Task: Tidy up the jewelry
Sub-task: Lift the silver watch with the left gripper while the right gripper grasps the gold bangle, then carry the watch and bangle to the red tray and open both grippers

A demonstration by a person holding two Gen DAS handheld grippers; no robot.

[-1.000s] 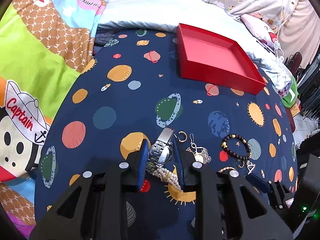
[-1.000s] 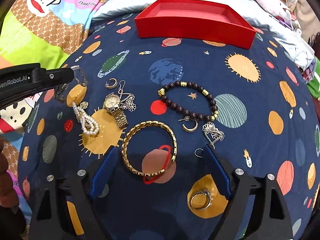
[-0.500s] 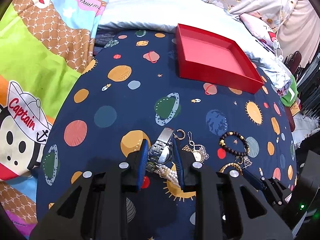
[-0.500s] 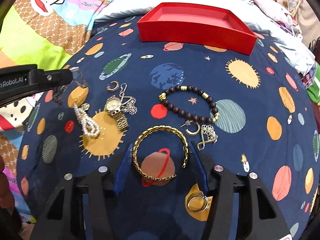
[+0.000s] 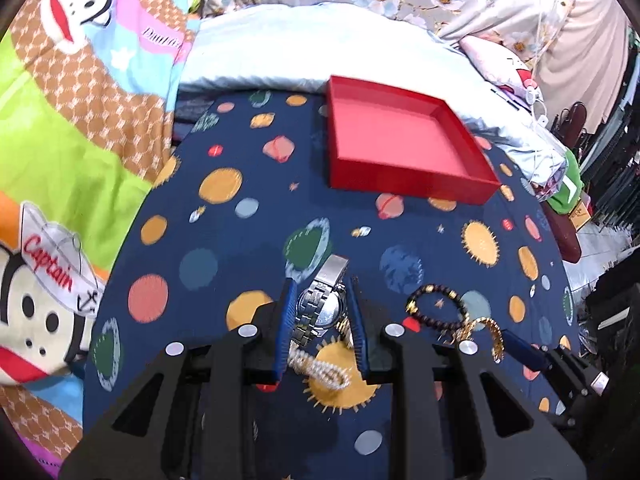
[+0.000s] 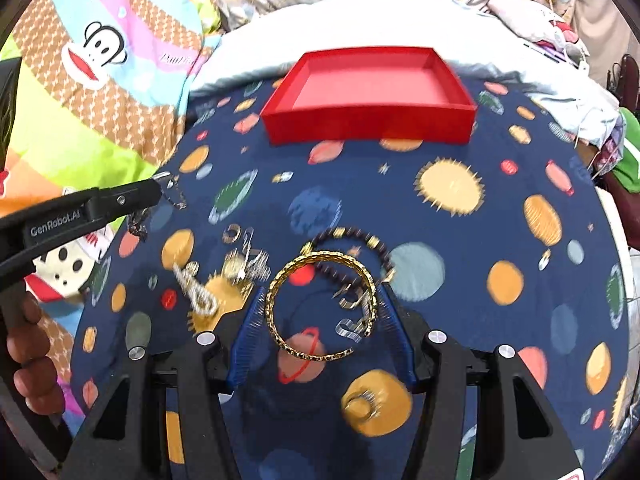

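Left claw [image 5: 320, 324] clamped on a silver watch [image 5: 320, 306], blue pads pressing its sides, strap end sticking out past the fingertips. Under and just behind the tips, one string of pearls [image 5: 320, 370] lying on the navy planet-print cloth [image 5: 224, 264]. To the right of this claw, one dark bead bracelet [image 5: 436, 306] on the cloth. Well ahead and slightly right, one red tray [image 5: 404, 184], nothing visible inside it.

Right claw [image 6: 322, 312] about half open and gripping a gold bangle [image 6: 320, 308], both blue pads against its rim, the ring held tilted off the cloth. Below the claw and slightly right, one small ring [image 6: 362, 406] on an orange spot. Just beyond the fingertips, partly seen through the bangle, the bead bracelet again, plus a silver hook-shaped piece [image 6: 350, 326], too blurred to name more closely. Ahead to the left, a blurred cluster [image 6: 244, 260]: the pearls, a small gold watch face, a hoop earring and some silver bits; exact count impossible to tell. Further left, the other claw seen from the side, with a person's hand [image 6: 30, 344] on its grip. Far ahead, the same single red tray, floor bare as far as visible.
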